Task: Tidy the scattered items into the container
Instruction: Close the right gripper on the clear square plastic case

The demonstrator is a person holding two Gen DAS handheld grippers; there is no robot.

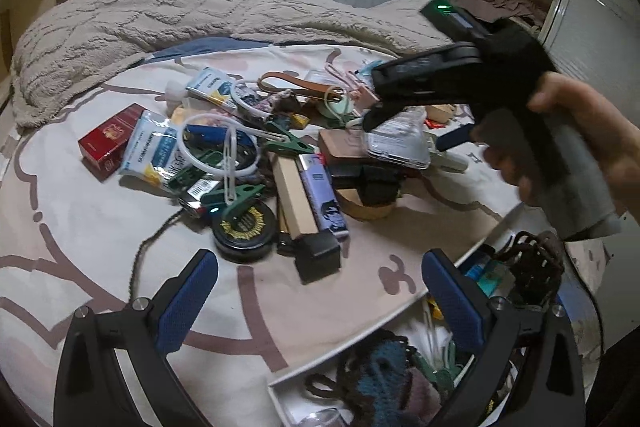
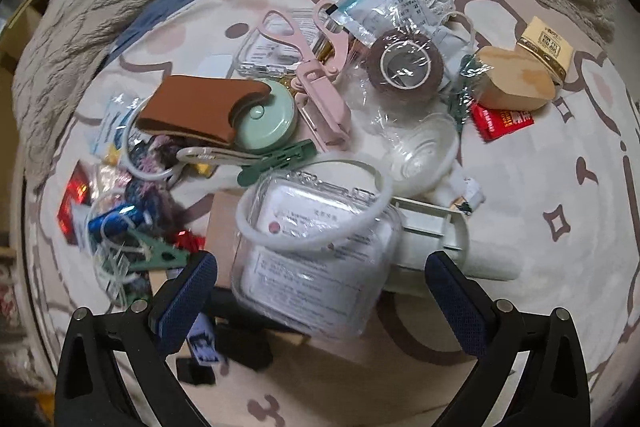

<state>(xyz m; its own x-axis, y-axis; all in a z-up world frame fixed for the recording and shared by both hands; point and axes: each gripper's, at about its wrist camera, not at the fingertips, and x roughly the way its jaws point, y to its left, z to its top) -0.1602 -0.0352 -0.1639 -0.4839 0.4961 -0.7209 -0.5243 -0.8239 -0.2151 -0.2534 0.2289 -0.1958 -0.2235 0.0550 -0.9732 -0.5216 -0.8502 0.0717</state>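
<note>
A heap of small items lies on a patterned bedsheet (image 1: 100,247). My left gripper (image 1: 320,307) is open and holds nothing, hovering between the heap and a white container (image 1: 360,341) at the lower right that holds knitted pieces and cords. In front of it sit a black cube (image 1: 318,255) and a round black tin (image 1: 244,227). My right gripper (image 2: 320,291) is open, low over the heap. A clear plastic case (image 2: 316,267) lies between its fingers, with a white ring (image 2: 312,203) on top. A hand (image 1: 580,147) holds that gripper above the clear case (image 1: 400,143).
Also in the heap are a red box (image 1: 106,139), green clips (image 1: 288,143), a brown tape roll (image 2: 404,67), pink scissors (image 2: 320,83), a pale green round tin (image 2: 266,115) and a wooden box (image 2: 516,83). A fluffy beige blanket (image 1: 140,7) lies bunched behind.
</note>
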